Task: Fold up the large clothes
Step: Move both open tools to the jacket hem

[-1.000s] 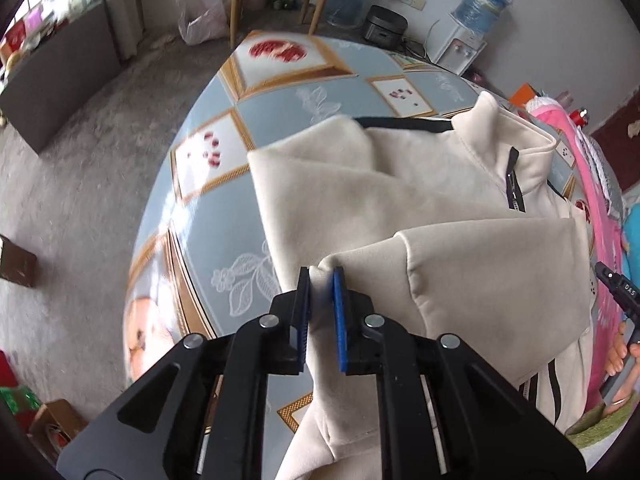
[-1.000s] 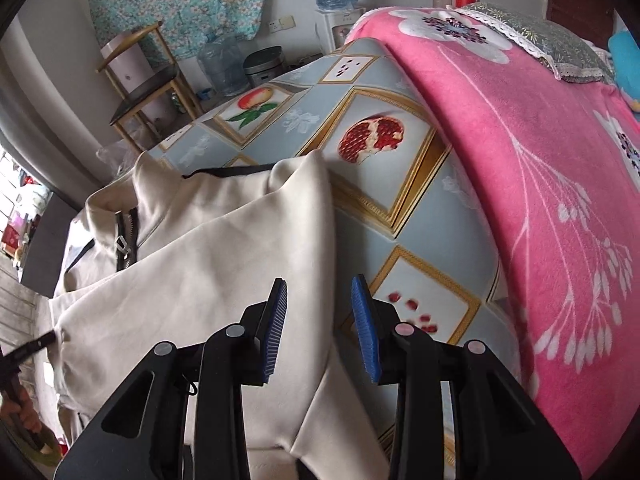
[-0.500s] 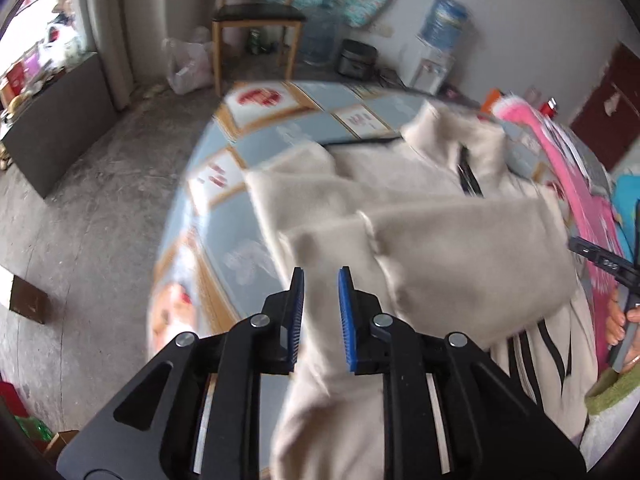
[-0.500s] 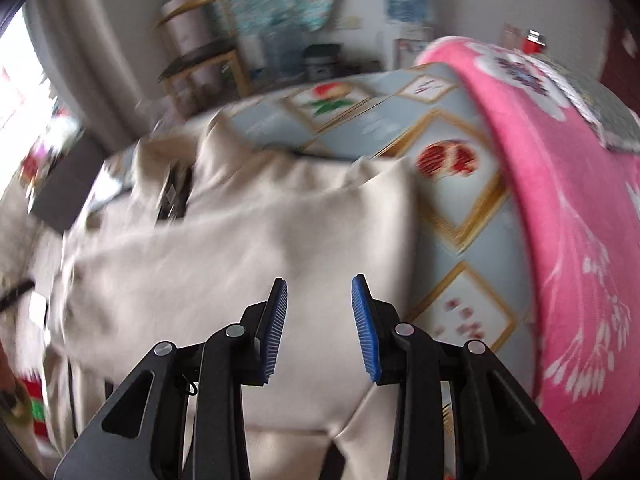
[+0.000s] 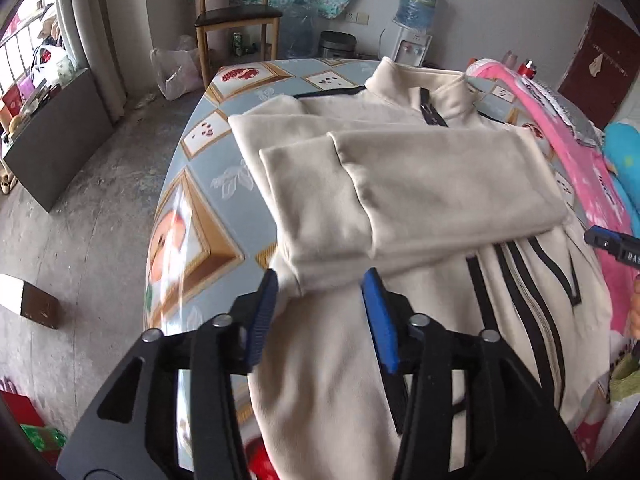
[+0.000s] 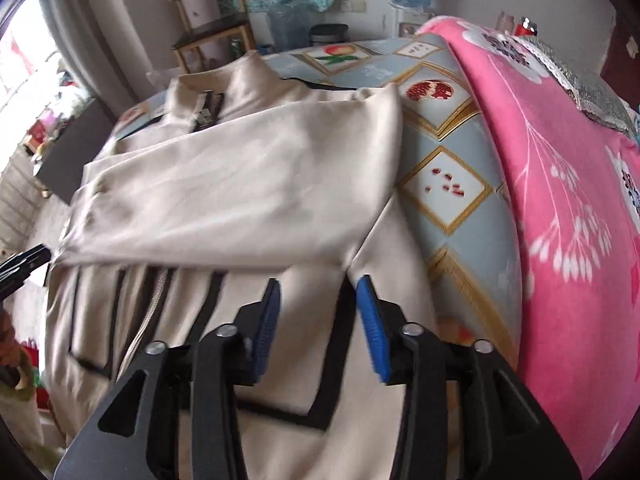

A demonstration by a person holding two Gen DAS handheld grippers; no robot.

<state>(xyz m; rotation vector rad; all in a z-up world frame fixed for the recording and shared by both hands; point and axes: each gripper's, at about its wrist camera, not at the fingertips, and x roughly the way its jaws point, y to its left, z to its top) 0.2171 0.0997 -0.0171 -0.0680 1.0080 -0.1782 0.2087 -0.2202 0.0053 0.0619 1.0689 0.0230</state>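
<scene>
On bedspread, cream jacket (image 5: 420,184), sleeves crossed

Wooden chair (image 5: 236,20) by wall, water dispenser (image 5: 412,40) beside it, pink blanket (image 6: 560,184) on bed.

Left gripper (image 5: 320,312): you hold it pitched steeply downward, black frame filling the lower part of its own camera view. Its jaws have just been opening and now stand apart, blue ribbed pads (image 5: 262,320) facing each other across a clear gap. Nothing is pinched between them; the pads press on nothing.

Right gripper (image 6: 318,314): you hold it at a similar steep downward pitch. Its jaws have also just been opening and stand parted to about the same width, blue pads (image 6: 370,324) clear of any contact, with nothing clamped.

From the left camera, the right gripper's tip (image 5: 612,242) shows at the right edge.
</scene>
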